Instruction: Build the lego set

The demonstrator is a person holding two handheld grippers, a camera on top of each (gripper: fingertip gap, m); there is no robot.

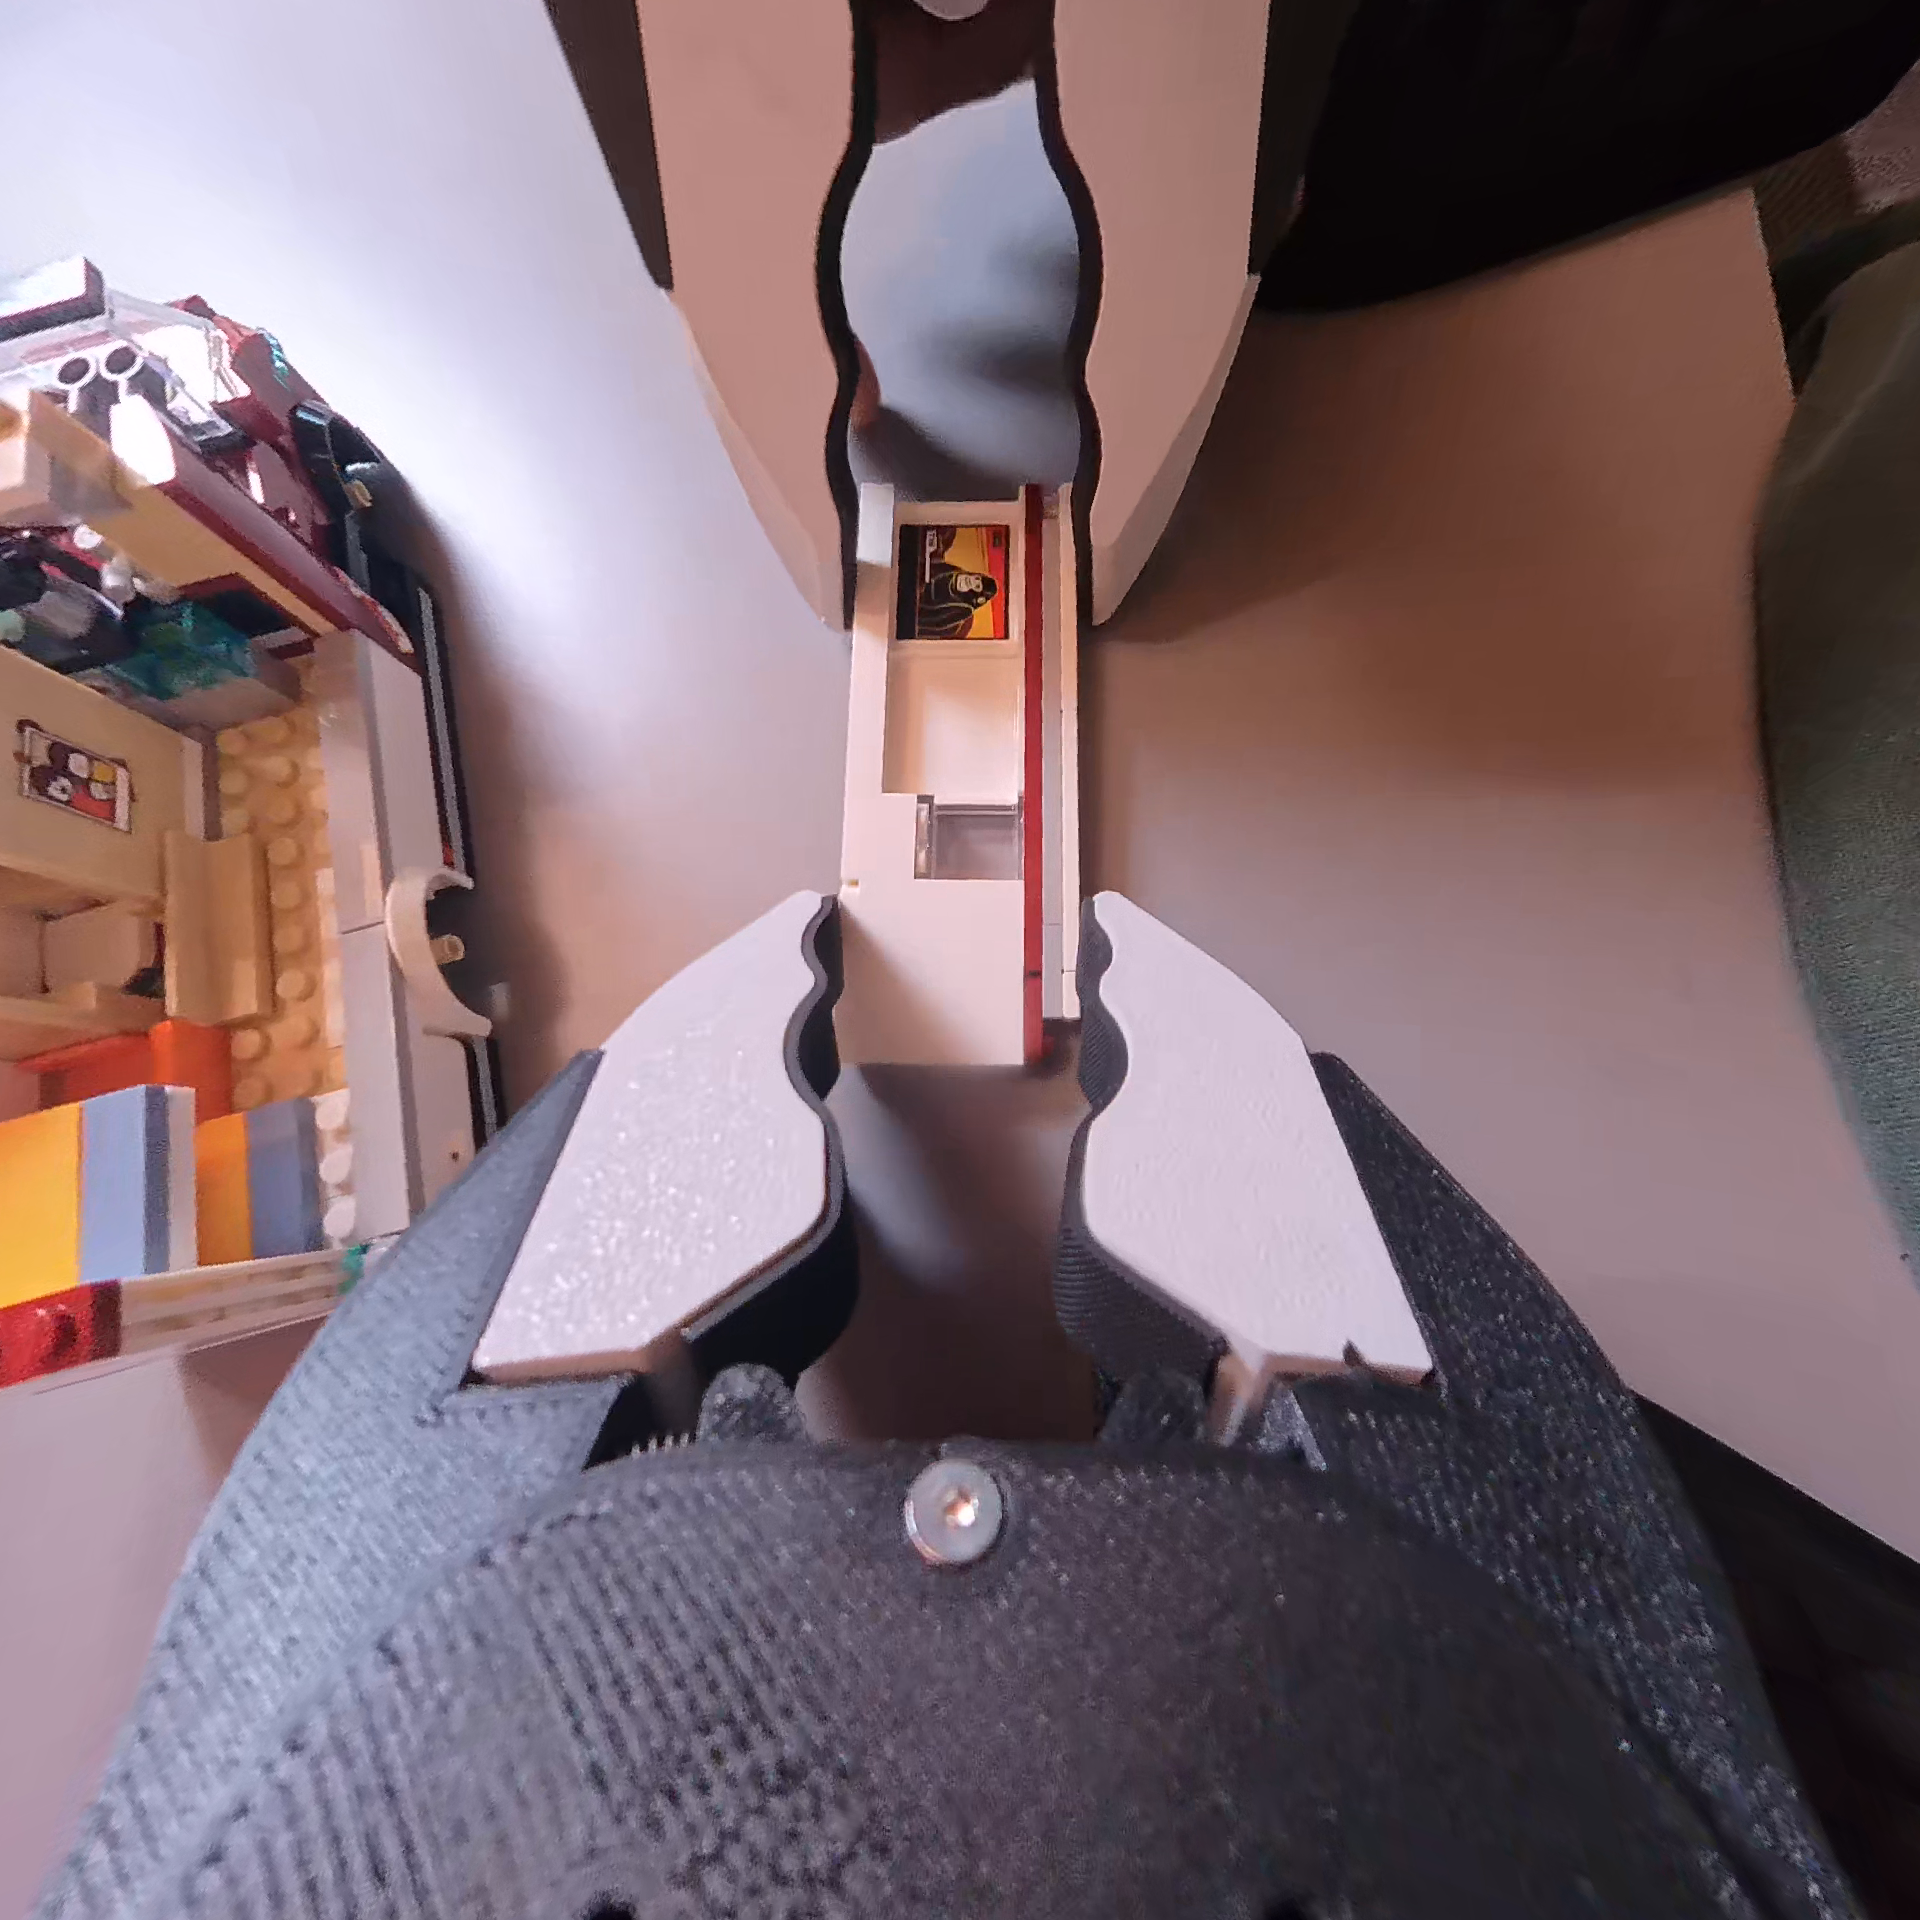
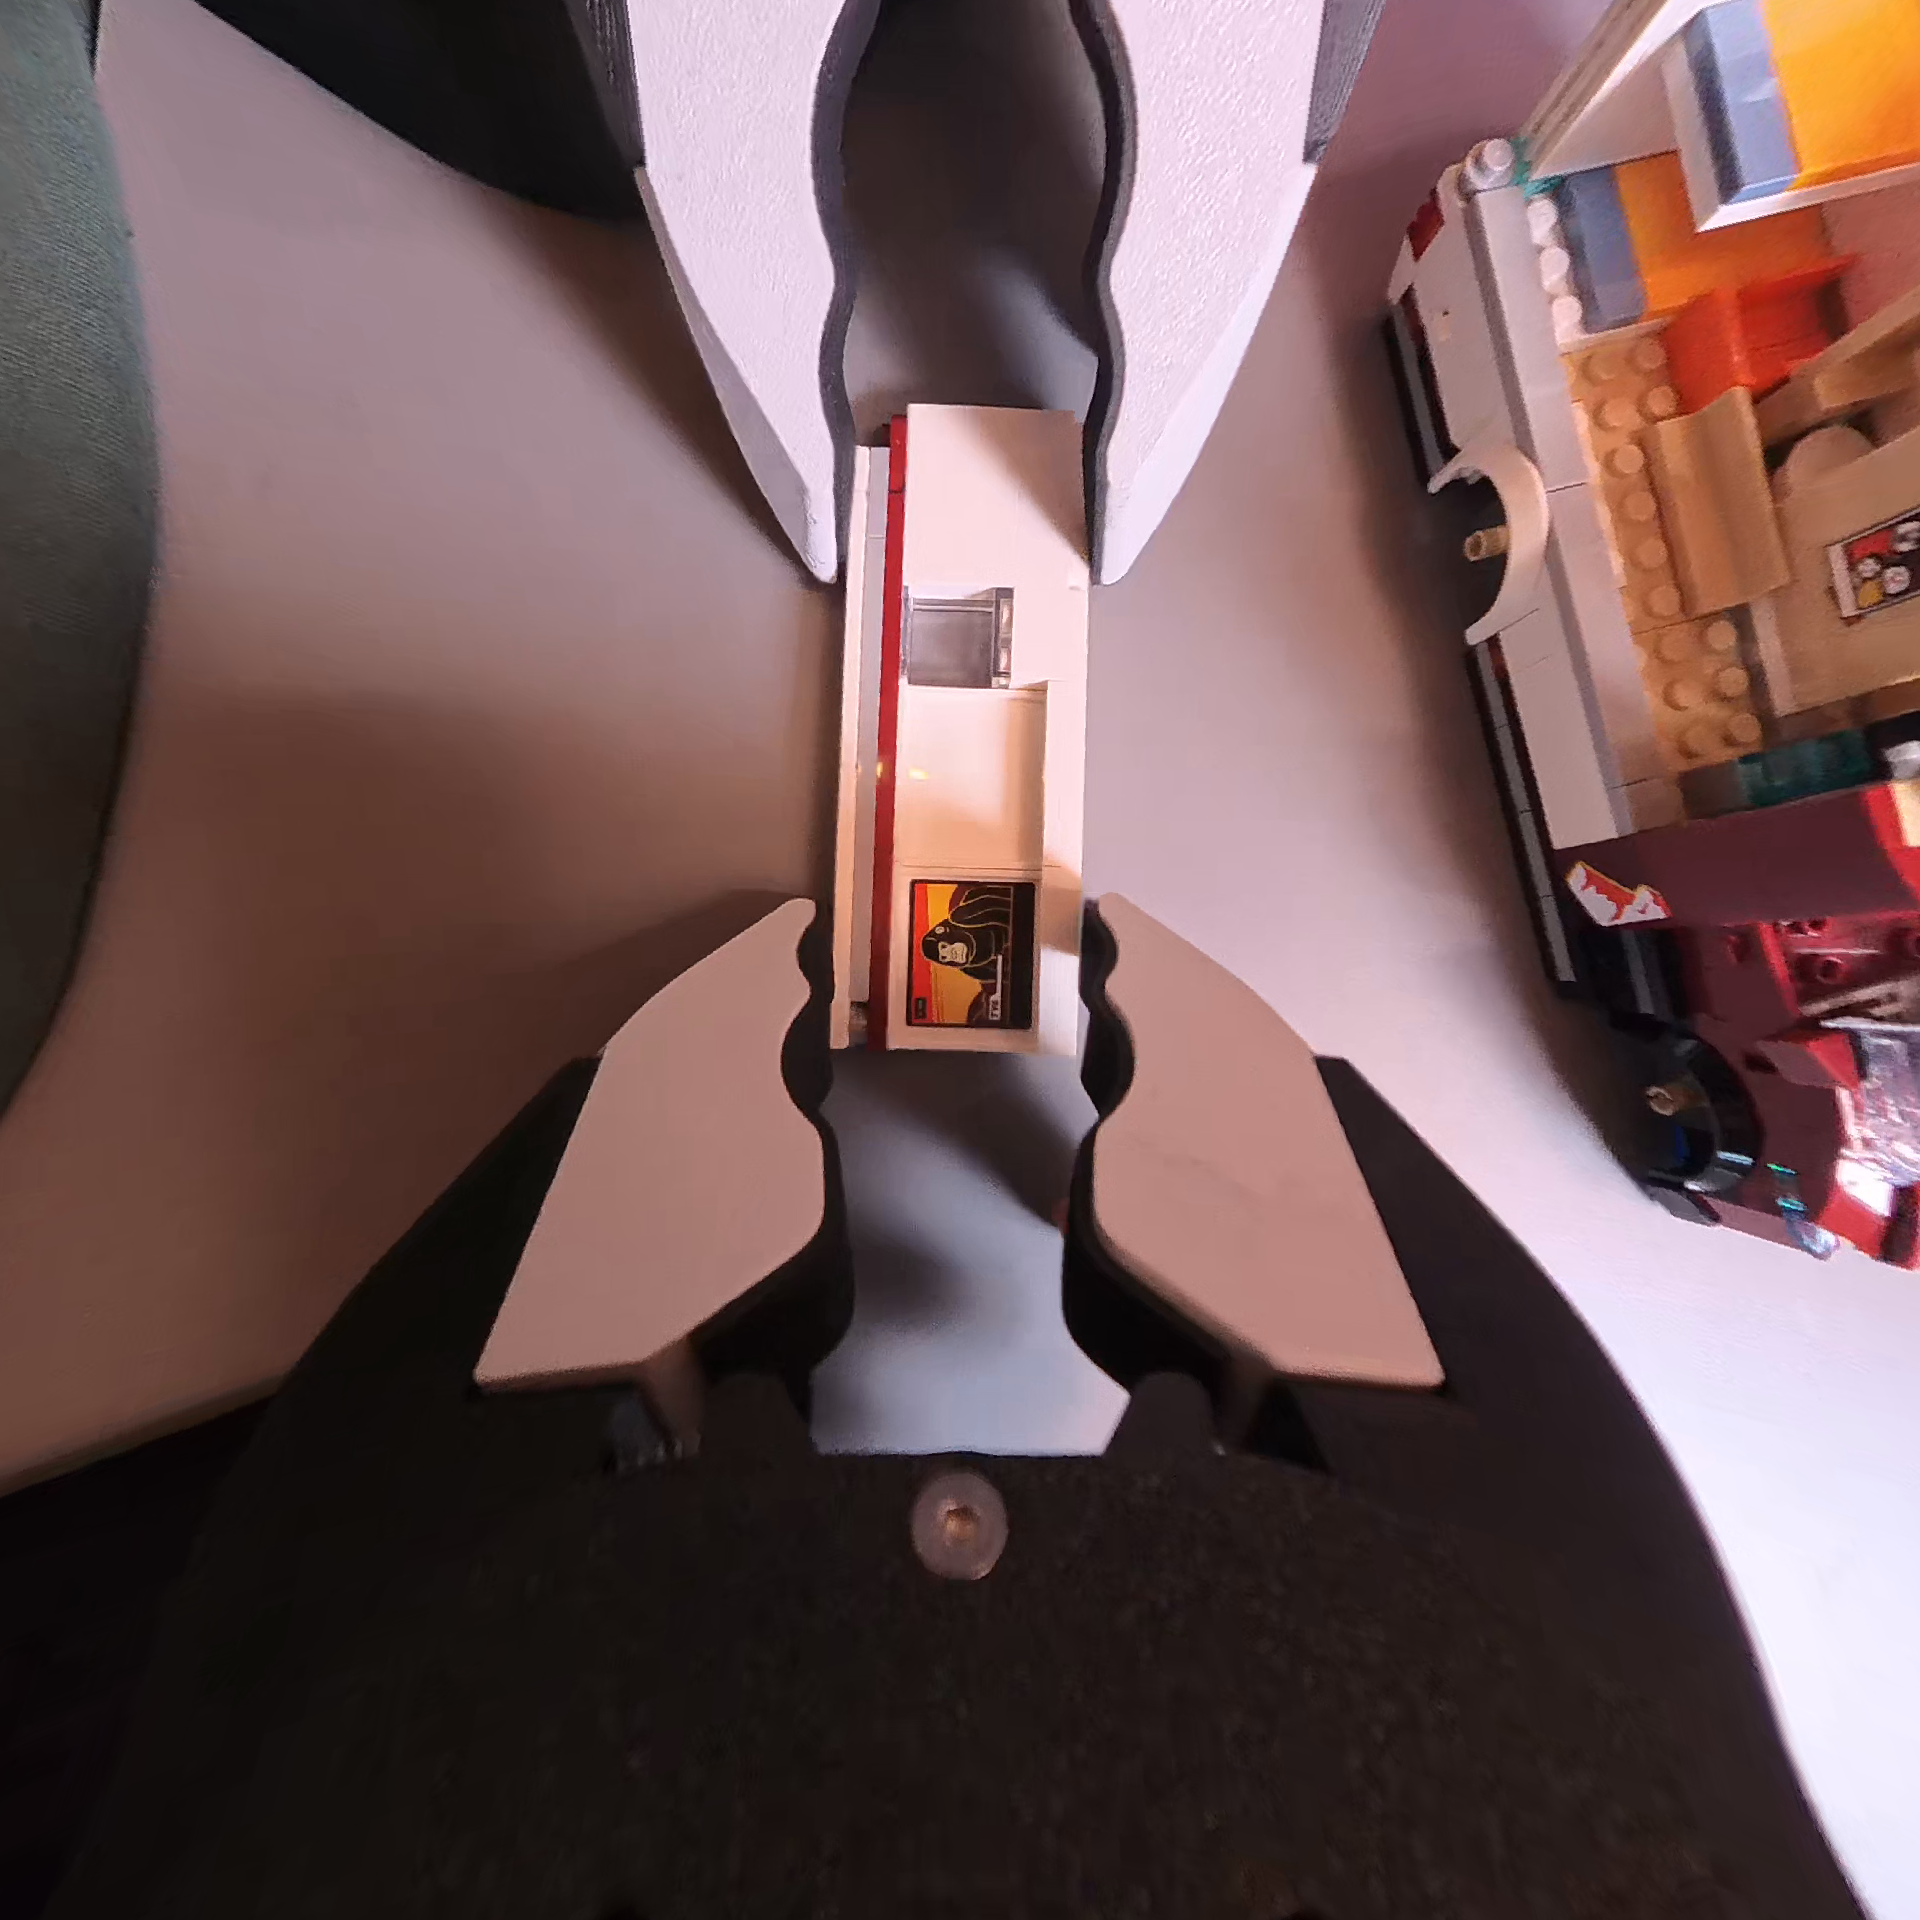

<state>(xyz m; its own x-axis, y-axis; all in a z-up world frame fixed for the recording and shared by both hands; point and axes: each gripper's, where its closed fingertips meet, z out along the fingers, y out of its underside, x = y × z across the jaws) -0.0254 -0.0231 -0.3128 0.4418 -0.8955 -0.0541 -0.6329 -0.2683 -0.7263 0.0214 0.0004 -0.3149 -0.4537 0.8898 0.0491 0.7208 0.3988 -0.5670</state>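
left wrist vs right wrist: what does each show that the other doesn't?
Only the left wrist view: the clear slab topping the brick model.

Only the right wrist view: the red-and-white jagged piece on the model's dark red section.

Both: the white brick panel with red stripe and gorilla sticker, clamped at opposite ends by the left gripper and right gripper, above the pale tabletop.

Beside the left hand-held gripper (image 1: pixel 958 977), a brick model (image 1: pixel 208 831) blocks one side; the surface (image 1: pixel 1403 831) lies bare opposite.
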